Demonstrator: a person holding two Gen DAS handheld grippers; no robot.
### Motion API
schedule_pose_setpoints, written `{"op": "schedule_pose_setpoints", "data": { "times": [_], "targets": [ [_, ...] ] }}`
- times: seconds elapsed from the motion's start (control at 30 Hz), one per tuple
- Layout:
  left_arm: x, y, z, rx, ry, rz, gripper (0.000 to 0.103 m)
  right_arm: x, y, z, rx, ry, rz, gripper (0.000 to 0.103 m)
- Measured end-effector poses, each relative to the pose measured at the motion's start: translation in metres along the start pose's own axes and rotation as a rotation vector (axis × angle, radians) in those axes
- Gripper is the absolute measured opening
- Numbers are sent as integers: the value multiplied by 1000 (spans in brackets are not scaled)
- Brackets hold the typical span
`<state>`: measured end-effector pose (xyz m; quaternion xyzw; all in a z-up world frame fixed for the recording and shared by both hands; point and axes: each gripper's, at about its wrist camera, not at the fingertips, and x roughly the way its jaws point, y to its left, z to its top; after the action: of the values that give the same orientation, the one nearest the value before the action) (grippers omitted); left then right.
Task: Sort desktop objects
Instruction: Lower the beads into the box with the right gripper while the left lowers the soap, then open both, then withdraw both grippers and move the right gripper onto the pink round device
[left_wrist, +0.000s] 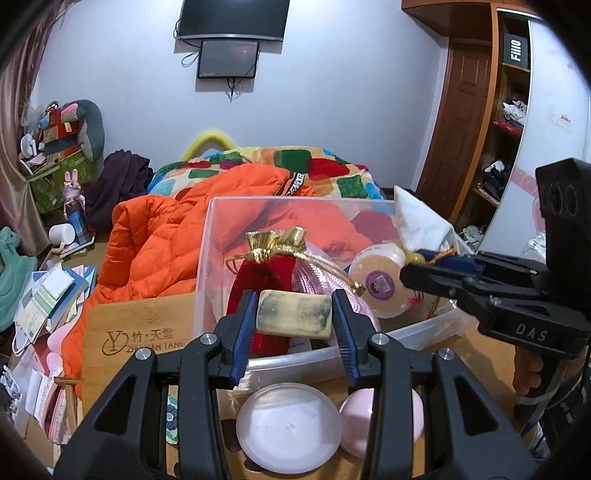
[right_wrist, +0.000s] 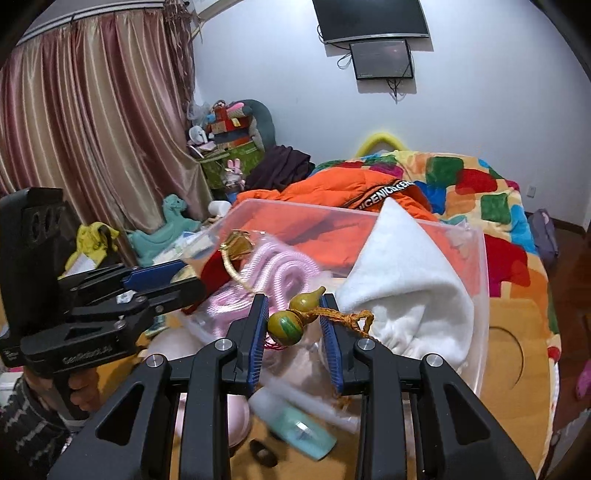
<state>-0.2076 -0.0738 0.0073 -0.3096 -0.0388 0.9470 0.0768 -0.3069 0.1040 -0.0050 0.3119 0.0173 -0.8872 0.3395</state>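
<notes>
Trouble lay in my right gripper (right_wrist: 293, 325), clamped only lightly on a gourd charm (right_wrist: 286, 326) that could roll free above the clear bin (right_wrist: 476, 295), while my left gripper (left_wrist: 294, 314) pinched the worn soap bar (left_wrist: 294, 314).

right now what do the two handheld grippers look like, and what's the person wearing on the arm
Both grippers, left gripper and right gripper, are black plastic with triangular cut-outs, silver bolt heads at the pivots, and ribbed blue pads on the fingers. The right one carries raised "DAS" lettering on its body and a boxy black block above a pistol-style handle. A dark patterned knit sleeve covers the left arm.
</notes>
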Motion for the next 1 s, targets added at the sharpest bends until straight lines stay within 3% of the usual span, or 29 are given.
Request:
{"op": "schedule_pose_setpoints", "data": {
  "times": [0.43, 0.5, 0.57, 0.67, 0.87, 1.0],
  "targets": [
    [-8, -8, 0, 17, -1, 1, 40, -8, 13, -10, 0, 37, -52, 26],
    [-14, -9, 0, 22, -9, 0, 40, -11, 10, -11, 30, 42, -44, 32],
    [-21, -9, 1, 20, -23, -3, 41, -15, 6, -13, 67, 52, -2, 45],
    [-29, -7, 0, 8, -38, -7, 46, -28, 7, -18, 76, 35, 5, 49],
    [-43, -9, -4, 14, -56, -4, 47, -48, 12, -26, 84, 28, 9, 60],
    [-52, -7, -6, 10, -71, 10, 66, -55, 10, -35, 90, 29, -20, 62]
  ]
}}
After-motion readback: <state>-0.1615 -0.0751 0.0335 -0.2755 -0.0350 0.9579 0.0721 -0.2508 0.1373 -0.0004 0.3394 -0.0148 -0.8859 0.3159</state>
